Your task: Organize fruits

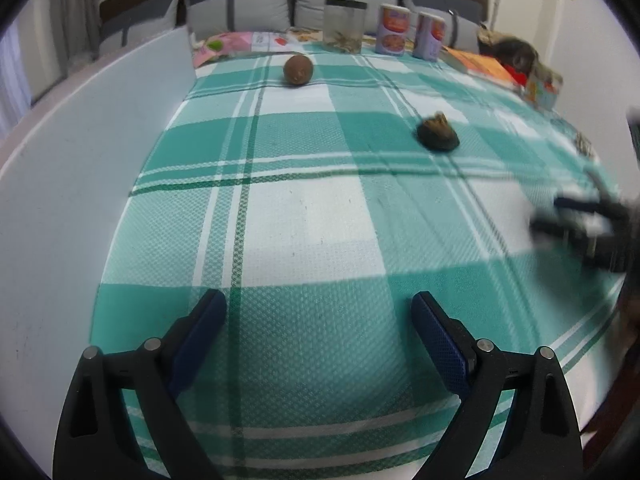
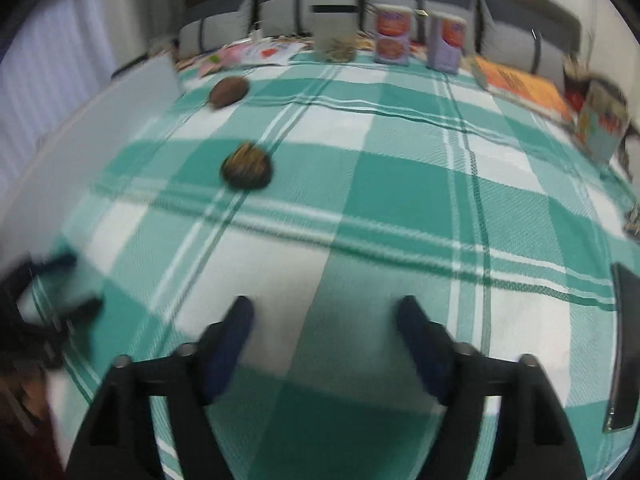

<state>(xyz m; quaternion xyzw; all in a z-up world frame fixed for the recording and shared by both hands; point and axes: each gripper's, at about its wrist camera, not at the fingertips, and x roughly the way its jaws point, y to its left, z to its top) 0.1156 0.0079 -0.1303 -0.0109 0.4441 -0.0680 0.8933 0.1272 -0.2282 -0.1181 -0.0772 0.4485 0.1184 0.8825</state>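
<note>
A round brown fruit point(image 1: 298, 69) lies far back on the green-and-white checked cloth point(image 1: 304, 216); it also shows in the right wrist view point(image 2: 229, 91). A darker fruit with a dried top point(image 1: 437, 133) lies nearer, to the right; it also shows in the right wrist view point(image 2: 247, 166). My left gripper point(image 1: 320, 312) is open and empty above the cloth, well short of both fruits. My right gripper point(image 2: 326, 312) is open and empty; it shows blurred at the right edge of the left wrist view point(image 1: 560, 216).
A clear jar point(image 1: 345, 26) and two printed cans point(image 1: 393, 29) stand at the table's back edge. An orange book point(image 1: 480, 65) and a small box point(image 1: 544, 85) lie back right. A white board point(image 1: 100, 128) borders the cloth's left. A dark flat object point(image 2: 626, 344) lies at the right.
</note>
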